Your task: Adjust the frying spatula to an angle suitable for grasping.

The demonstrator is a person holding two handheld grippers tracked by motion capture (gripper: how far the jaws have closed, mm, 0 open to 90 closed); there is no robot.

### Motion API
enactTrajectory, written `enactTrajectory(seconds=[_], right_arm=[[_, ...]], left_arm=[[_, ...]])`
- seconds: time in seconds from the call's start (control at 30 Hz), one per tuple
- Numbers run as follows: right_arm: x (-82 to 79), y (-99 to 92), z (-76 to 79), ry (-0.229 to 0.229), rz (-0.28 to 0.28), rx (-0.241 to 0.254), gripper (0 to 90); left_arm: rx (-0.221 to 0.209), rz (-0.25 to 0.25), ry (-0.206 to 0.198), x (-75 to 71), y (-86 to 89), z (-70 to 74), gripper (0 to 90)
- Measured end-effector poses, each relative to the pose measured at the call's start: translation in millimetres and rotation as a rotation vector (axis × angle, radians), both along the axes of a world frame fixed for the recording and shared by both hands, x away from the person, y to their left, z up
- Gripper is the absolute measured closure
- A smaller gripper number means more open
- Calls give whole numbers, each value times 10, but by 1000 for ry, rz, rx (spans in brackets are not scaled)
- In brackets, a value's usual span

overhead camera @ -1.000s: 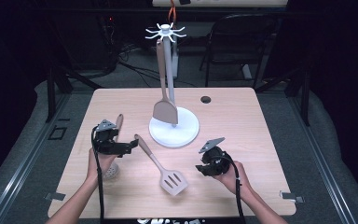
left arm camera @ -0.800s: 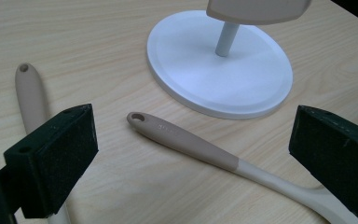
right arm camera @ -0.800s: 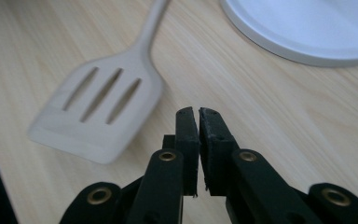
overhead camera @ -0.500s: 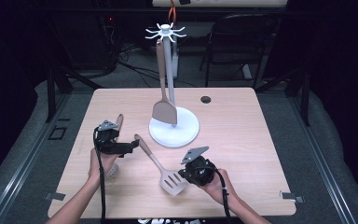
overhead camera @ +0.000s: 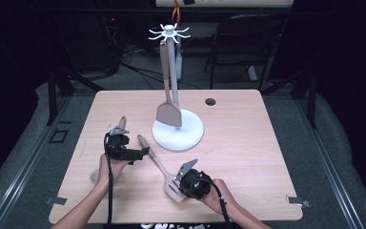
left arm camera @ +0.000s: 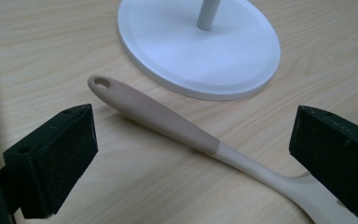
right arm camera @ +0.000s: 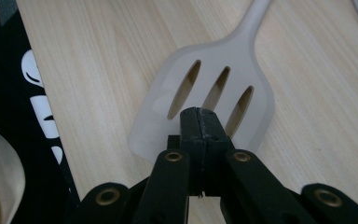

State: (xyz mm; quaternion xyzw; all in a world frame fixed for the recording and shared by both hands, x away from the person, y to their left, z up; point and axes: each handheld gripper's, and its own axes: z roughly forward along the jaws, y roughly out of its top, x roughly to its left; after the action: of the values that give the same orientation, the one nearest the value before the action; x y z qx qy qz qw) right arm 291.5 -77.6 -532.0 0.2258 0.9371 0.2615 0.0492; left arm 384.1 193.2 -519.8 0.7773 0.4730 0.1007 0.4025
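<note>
A beige slotted spatula (overhead camera: 158,164) lies on the wooden table, its handle pointing toward the white stand (overhead camera: 177,132). My right gripper (overhead camera: 180,183) sits at the spatula's slotted head (right arm camera: 214,102), jaws shut tight together with nothing between them, their tips over the blade's near edge. My left gripper (overhead camera: 140,153) hovers by the handle (left arm camera: 158,116), jaws wide open, one pad on each side and neither touching it. On the stand's hook ring hangs a solid beige turner (overhead camera: 167,112).
Under my left hand lies another utensil, its wooden handle (overhead camera: 121,122) pointing away and a round pale end (overhead camera: 95,176) near the table's front left. A dark round hole (overhead camera: 210,101) is in the tabletop behind the stand. The table's front edge is close below my right hand.
My right gripper has slid left across the table from right of the spatula to its slotted head. The left gripper and the spatula have stayed put.
</note>
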Motion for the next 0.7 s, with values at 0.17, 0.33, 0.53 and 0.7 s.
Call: enactTrajectory(seconds=[0.17,0.33,0.53,0.7], right_arm=[[24,47,-210,28,16,-53,900],[25,49,-219,27,16,-35,900],[27,47,-224,23,19,-30,900],[30,42,-225,25,21,-27,900]], left_arm=[[4,-12,38,-2,-80,-78,14],[18,-8,58,10,-149,-134,53],[38,11,76,50,-222,-228,107],[51,27,85,110,-278,-288,161]])
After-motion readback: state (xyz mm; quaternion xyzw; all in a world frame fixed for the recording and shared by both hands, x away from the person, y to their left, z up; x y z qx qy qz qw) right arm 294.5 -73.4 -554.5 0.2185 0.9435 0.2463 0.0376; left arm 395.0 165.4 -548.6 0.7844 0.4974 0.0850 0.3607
